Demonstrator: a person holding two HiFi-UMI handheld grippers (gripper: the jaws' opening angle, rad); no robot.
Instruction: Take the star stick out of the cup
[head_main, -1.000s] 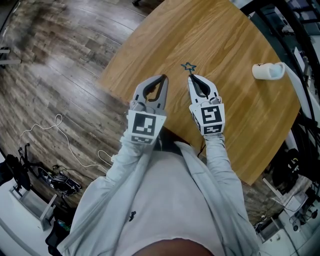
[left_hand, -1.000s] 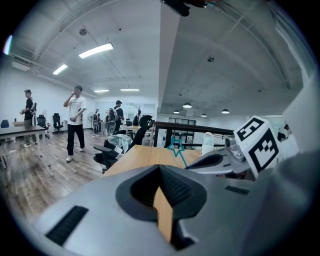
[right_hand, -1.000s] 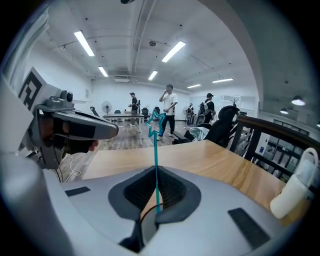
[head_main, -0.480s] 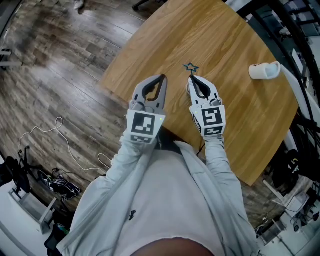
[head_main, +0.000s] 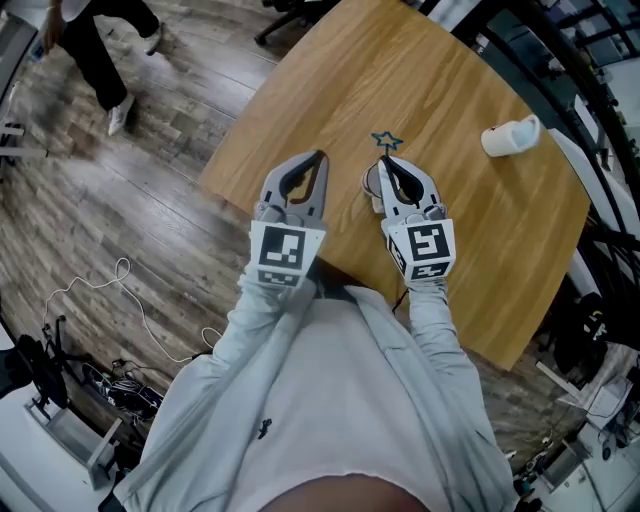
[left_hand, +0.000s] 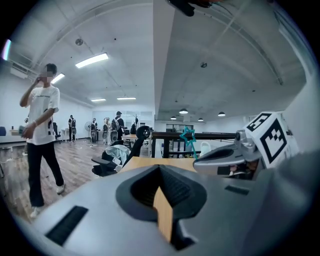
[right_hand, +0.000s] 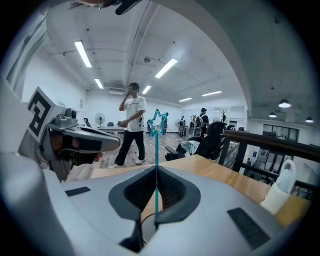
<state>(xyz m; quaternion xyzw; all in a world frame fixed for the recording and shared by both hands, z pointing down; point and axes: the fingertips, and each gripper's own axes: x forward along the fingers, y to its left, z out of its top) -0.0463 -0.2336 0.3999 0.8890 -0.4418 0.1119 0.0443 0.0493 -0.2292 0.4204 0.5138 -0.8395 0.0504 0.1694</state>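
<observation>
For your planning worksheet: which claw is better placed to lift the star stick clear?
Right. The right claw is shut on the star stick; the left claw is shut on nothing, off to the side.

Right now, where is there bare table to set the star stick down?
Bare wood lies beyond the star stick up to the table's far edge, and between the right hand-held gripper and the white container. The near edge is crowded: cup and left hand-held gripper.

A wooden table (head_main: 450, 70) at 1 o'clock — a person's legs (head_main: 95, 50) at 11 — a white cord (head_main: 122, 262) at 8.
</observation>
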